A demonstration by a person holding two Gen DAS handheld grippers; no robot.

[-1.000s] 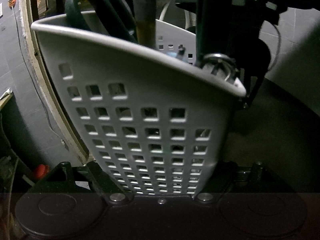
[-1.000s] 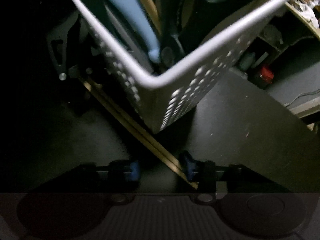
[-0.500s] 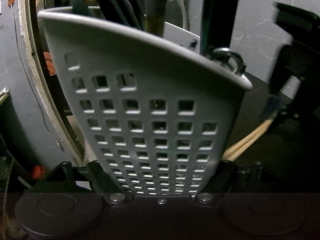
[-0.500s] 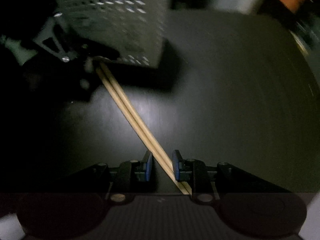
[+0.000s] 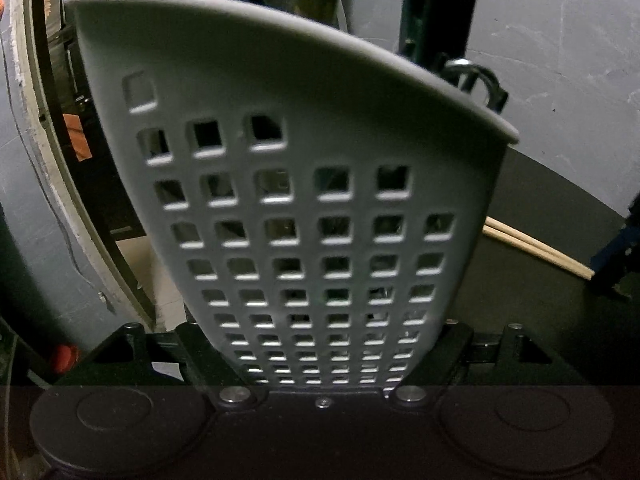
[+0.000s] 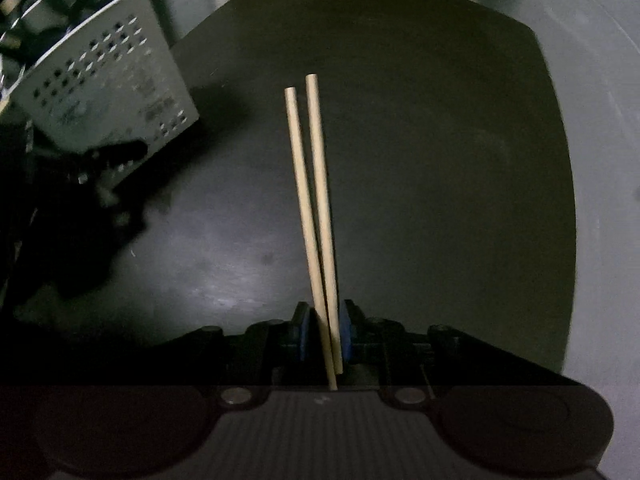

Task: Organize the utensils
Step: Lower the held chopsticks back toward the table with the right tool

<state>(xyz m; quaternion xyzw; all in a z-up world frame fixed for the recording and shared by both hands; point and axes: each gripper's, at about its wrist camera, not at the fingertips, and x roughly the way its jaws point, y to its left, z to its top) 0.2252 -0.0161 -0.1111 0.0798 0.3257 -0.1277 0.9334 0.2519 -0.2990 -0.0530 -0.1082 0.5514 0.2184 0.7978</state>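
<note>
Two chopsticks (image 6: 316, 208) point toward twelve o'clock, pinched in the closing right claw (image 6: 325, 334); the left claw (image 5: 324, 354) clamps the white basket (image 5: 296, 184) on the dark worktop (image 6: 440, 184).

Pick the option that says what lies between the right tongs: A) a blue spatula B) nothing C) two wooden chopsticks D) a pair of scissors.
C: the right wrist view shows two wooden chopsticks running up from between the blue pads of the right tongs, whose jaws are closing on them, over the dark table.
</note>
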